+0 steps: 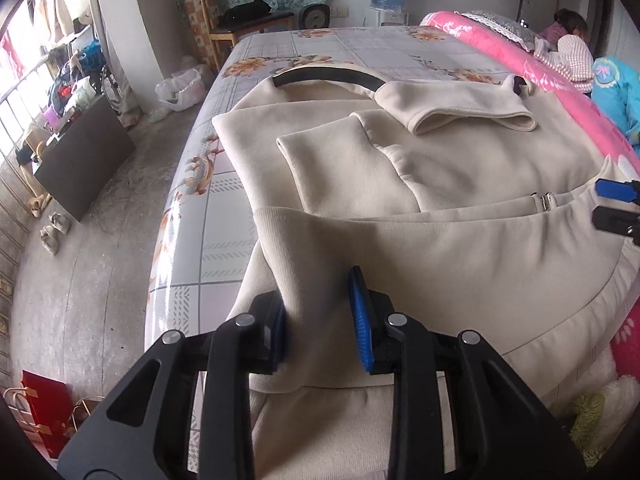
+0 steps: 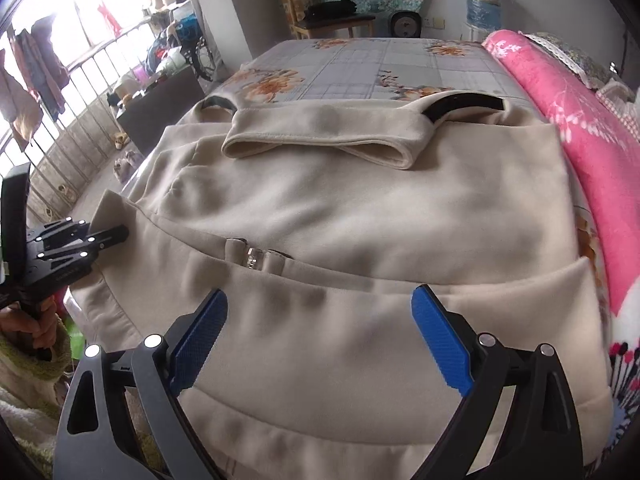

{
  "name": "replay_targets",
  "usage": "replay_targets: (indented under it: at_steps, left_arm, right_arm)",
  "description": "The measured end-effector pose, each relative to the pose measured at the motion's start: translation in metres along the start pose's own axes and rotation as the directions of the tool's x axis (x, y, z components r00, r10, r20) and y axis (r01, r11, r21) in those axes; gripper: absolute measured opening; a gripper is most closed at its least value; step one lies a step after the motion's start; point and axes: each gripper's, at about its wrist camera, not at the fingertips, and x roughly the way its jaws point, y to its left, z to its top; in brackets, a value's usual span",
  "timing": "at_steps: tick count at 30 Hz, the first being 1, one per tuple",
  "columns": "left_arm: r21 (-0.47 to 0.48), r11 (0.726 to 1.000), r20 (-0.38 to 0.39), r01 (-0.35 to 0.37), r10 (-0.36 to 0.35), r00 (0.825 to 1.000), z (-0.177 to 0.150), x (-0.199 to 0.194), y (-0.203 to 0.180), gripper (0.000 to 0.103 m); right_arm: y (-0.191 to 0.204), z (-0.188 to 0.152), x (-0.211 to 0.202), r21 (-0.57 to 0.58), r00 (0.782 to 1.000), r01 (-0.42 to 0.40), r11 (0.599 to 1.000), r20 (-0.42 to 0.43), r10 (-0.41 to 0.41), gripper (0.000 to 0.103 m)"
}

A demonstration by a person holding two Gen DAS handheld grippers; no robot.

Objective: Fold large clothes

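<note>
Left gripper (image 1: 320,320) pinching my cream coat's (image 1: 440,184) near hem fold | right gripper (image 2: 320,340) spread wide, holding nothing, over hem | coat on bed (image 2: 360,64), sleeves folded in | step: bottom fold | next: I'd grab right hem, carry both toward collar

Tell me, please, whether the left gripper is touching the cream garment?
Touching. The left wrist view shows the left gripper with a raised fold of the cream garment pinched between its fingers; fabric presses against both.
</note>
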Motion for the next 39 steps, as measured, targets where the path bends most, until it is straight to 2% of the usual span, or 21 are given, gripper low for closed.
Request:
replay_targets:
  at_steps: [5, 7, 9, 15, 17, 19, 24, 29, 32, 39]
  left_arm:
    - [0.000, 1.000, -0.007, -0.004, 0.004, 1.000, -0.001, -0.002, 0.000, 0.027]
    - [0.000, 1.000, -0.012, -0.009, 0.009, 1.000, -0.001, -0.002, -0.001, 0.027]
    - [0.000, 1.000, -0.019, -0.021, 0.021, 1.000, 0.000, -0.002, -0.003, 0.027]
    - [-0.011, 0.998, -0.027, -0.069, 0.069, 0.997, 0.000, -0.003, -0.010, 0.027]
    - [-0.015, 0.997, -0.028, -0.075, 0.075, 0.997, 0.000, -0.002, -0.011, 0.027]
    - [-0.016, 0.997, -0.030, -0.074, 0.074, 0.997, 0.001, -0.002, -0.010, 0.027]
    - [-0.009, 0.997, -0.035, -0.073, 0.072, 0.997, 0.001, -0.001, -0.010, 0.027]
    - [-0.009, 0.997, -0.035, -0.072, 0.072, 0.997, 0.002, -0.001, -0.010, 0.027]
    - [-0.013, 0.997, -0.033, -0.071, 0.070, 0.997, 0.001, -0.002, -0.010, 0.027]
    - [-0.014, 0.998, -0.033, -0.069, 0.069, 0.997, 0.001, -0.002, -0.009, 0.027]
  right_arm:
    - [-0.065, -0.016, -0.048, 0.149, 0.995, 0.071, 0.986, 0.060, -0.081, 0.086]
    - [-0.091, -0.017, -0.057, 0.203, 0.990, 0.107, 0.973, 0.064, -0.122, 0.078]
    - [-0.109, -0.013, -0.060, 0.238, 0.988, 0.120, 0.964, 0.067, -0.140, 0.074]
    - [-0.128, 0.005, -0.037, 0.247, 0.987, 0.151, 0.957, 0.022, -0.161, 0.057]
    - [-0.130, 0.006, -0.028, 0.229, 0.983, 0.182, 0.956, -0.012, -0.184, 0.050]
    - [-0.129, 0.002, -0.026, 0.230, 0.985, 0.173, 0.958, -0.032, -0.171, 0.043]
    - [-0.116, -0.009, -0.047, 0.193, 0.986, 0.165, 0.967, -0.017, -0.165, 0.042]
    - [-0.114, -0.013, -0.059, 0.185, 0.996, 0.083, 0.979, 0.004, -0.085, 0.042]
    - [-0.119, -0.010, -0.054, 0.206, 0.999, 0.034, 0.978, 0.000, -0.035, 0.042]
    - [-0.145, -0.003, -0.031, 0.281, 0.999, 0.028, 0.959, -0.022, -0.023, 0.042]
